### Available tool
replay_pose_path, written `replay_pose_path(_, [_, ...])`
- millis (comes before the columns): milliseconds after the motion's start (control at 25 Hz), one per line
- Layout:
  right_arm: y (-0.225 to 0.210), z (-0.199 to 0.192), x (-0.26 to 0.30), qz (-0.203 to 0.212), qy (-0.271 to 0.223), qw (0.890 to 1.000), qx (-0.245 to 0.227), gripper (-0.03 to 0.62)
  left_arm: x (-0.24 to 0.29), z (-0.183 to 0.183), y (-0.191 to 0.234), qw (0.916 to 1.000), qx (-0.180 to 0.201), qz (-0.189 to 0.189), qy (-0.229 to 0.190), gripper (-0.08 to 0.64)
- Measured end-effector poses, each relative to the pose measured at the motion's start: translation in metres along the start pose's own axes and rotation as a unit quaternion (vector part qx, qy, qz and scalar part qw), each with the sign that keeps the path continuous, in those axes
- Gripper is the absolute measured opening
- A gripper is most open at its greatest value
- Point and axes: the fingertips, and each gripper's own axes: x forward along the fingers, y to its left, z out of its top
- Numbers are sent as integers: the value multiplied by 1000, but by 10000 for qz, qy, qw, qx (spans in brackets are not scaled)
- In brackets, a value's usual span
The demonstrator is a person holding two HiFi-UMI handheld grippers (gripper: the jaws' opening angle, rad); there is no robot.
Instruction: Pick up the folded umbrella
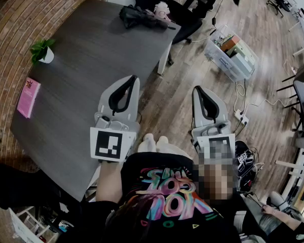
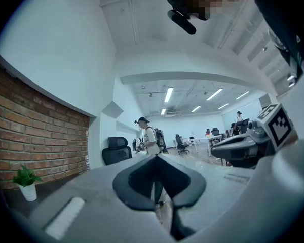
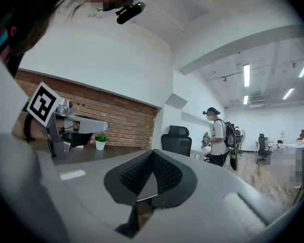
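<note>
The folded black umbrella [image 1: 141,17] lies at the far end of the dark grey table [image 1: 91,49], next to a small pink object [image 1: 162,10]. My left gripper [image 1: 134,79] hovers level over the table's near right edge, well short of the umbrella, its jaws shut with nothing between them. Over the wooden floor to the right of the table, my right gripper [image 1: 197,89] is also shut and empty. In the left gripper view the left gripper [image 2: 154,158] shows its tips meeting; the right gripper [image 3: 153,152] looks the same in its own view. Neither gripper view shows the umbrella clearly.
A potted plant [image 1: 43,52] and a pink book [image 1: 28,97] sit on the table's left side by the brick wall [image 1: 10,29]. A black office chair [image 1: 190,14] stands past the table. A clear crate [image 1: 232,52] and a power strip [image 1: 240,116] lie on the floor. A person with a backpack [image 3: 219,135] stands far off.
</note>
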Motion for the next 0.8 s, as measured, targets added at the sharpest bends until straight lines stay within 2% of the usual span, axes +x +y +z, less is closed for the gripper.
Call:
replay_pose_path(480, [-35, -3, -22, 3, -248, 9995, 207, -2, 14, 13, -24, 9995, 247, 197, -75, 2])
replay_pose_path(800, [-58, -20, -19, 89, -152, 9992, 372, -2, 35, 8, -36, 9993, 301, 224, 19, 2])
